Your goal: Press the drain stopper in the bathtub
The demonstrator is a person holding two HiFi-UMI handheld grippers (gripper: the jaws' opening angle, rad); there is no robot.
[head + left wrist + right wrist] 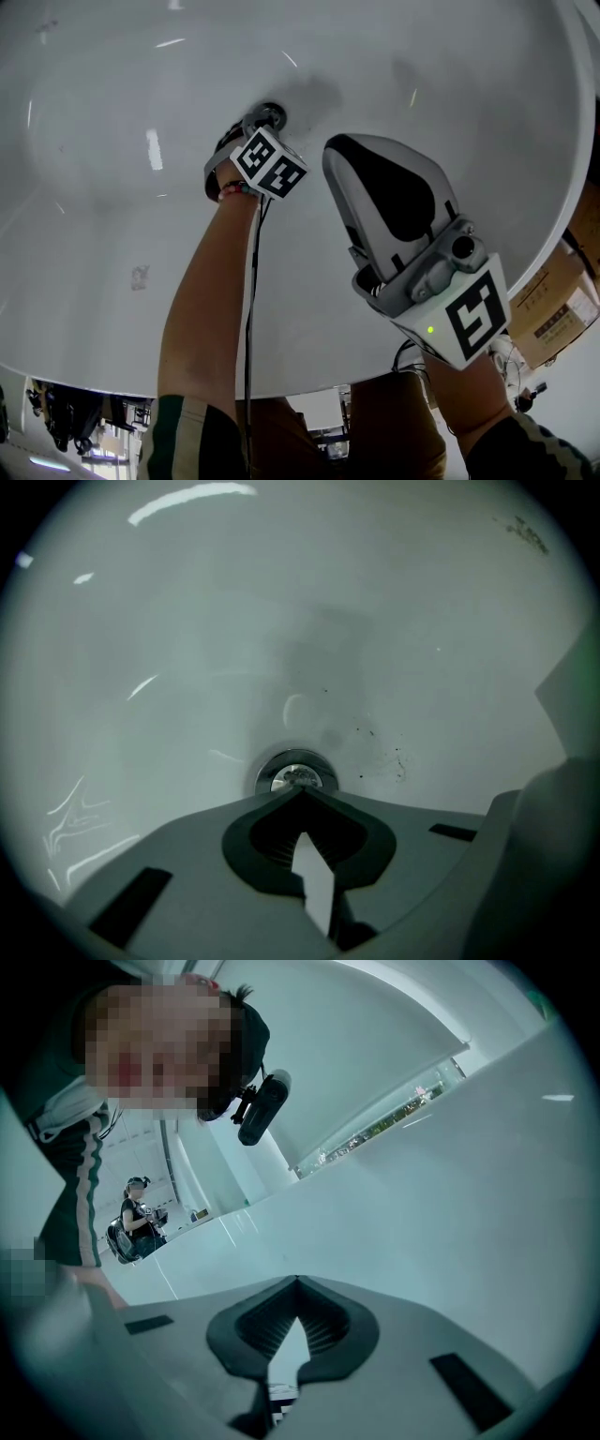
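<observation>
Drain stopper (292,779) at left gripper (300,796) tips, jaws clenched | right gripper (296,1282) clenched, empty

Brown cardboard boxes (561,302) stand on pale floor (578,412).

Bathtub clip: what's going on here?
A person is leaning over a white bathtub with a hand-held gripper in each hand. The left hand-held gripper is down at the bottom of the tub, jaws shut and empty, tips right at the near edge of the chrome drain stopper. Whether it is pressing yet cannot be told. The right hand-held gripper is held up away from the drain, jaws shut with nothing between them.
</observation>
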